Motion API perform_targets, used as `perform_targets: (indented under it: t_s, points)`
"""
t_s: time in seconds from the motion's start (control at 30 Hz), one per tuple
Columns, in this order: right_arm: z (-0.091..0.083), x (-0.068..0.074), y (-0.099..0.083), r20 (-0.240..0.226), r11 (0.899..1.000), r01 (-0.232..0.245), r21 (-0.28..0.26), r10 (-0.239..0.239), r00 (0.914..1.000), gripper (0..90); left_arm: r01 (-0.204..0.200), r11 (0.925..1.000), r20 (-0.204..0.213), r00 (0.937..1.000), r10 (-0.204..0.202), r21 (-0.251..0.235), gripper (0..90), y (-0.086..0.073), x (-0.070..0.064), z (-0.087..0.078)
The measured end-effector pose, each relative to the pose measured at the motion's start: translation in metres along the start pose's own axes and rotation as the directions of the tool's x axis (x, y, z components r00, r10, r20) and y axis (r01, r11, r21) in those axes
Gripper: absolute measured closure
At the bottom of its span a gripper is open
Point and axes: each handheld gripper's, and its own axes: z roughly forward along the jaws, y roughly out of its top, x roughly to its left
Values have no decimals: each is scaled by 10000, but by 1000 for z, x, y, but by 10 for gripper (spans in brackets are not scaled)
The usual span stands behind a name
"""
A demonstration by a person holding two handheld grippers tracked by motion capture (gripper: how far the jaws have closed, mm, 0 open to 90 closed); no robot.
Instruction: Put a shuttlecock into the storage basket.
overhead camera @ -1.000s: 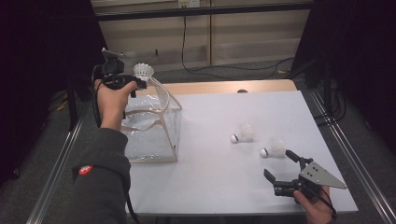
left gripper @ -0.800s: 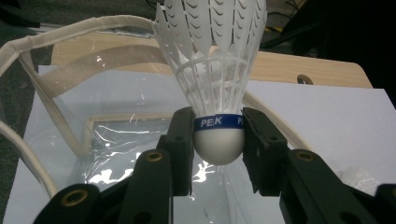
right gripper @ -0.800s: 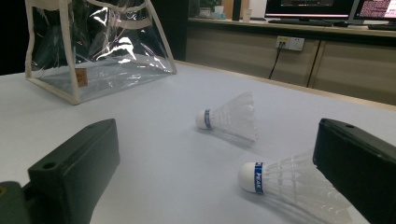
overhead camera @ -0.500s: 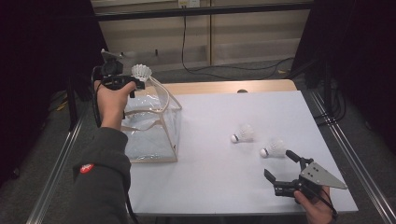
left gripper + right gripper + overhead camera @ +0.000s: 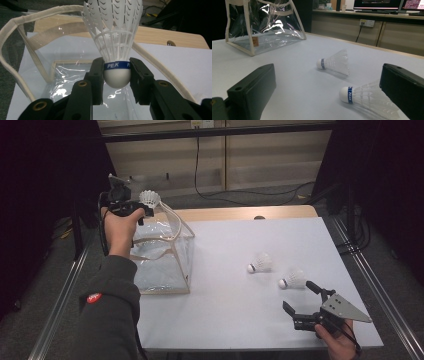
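so, left gripper (image 5: 117, 82) first: jaws clamped on the cork base of a white shuttlecock (image 5: 115, 42), pads either side of the blue band, feathers pointing up. from the high view it hangs over the back rim of the clear bag (image 5: 162, 260), which stands open at the table's left edge, cloth handles (image 5: 32, 45) flopped outward. through the left gripper view the bag's mouth sits right under the cork, and the floor of the bag looks bare as far as the glare lets me tell.

right gripper (image 5: 305, 302), low at the near right corner of the white table (image 5: 225, 320): jaws spread wide, holding nothing, resting close to the surface. just ahead of it lies the nearer shuttlecock (image 5: 367, 98), on its side, cork toward the bag, feathers next to the right-hand jaw. a little beyond, the farther shuttlecock (image 5: 334, 62) also lies on its side, apart from the first.

judgement on progress: early. one shuttlecock is poised for release into the bag but not yet in; two wait on the table. what's left looks like the drop, then two more pickups and carries.
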Motion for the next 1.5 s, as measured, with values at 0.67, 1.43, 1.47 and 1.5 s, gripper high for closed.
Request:
perform_targets:
  t_s: [0.67, 1.43, 1.47, 1.5]
  points:
    - [-1, 0, 0, 31, 10000, -97, 19, 97, 9999, 5, -154, 9999, -519, 9985, 150, -65, 586, -4, 11, 11]
    - [-1, 0, 0, 84, 10000, -37, 26, 37, 10000, 5, -537, 9986, 270, 9982, 537, 19, 479, -5, -7, -6]
    - [-1, 0, 0, 87, 10000, -48, 32, 48, 10000, 5, -536, 9986, 314, 9981, 535, 8, 474, -5, -8, -8]
    - [-1, -1, 0, 95, 10000, -28, -7, 28, 10000, 5, -625, 9980, 377, 9973, 623, 37, 470, -5, -8, -9]
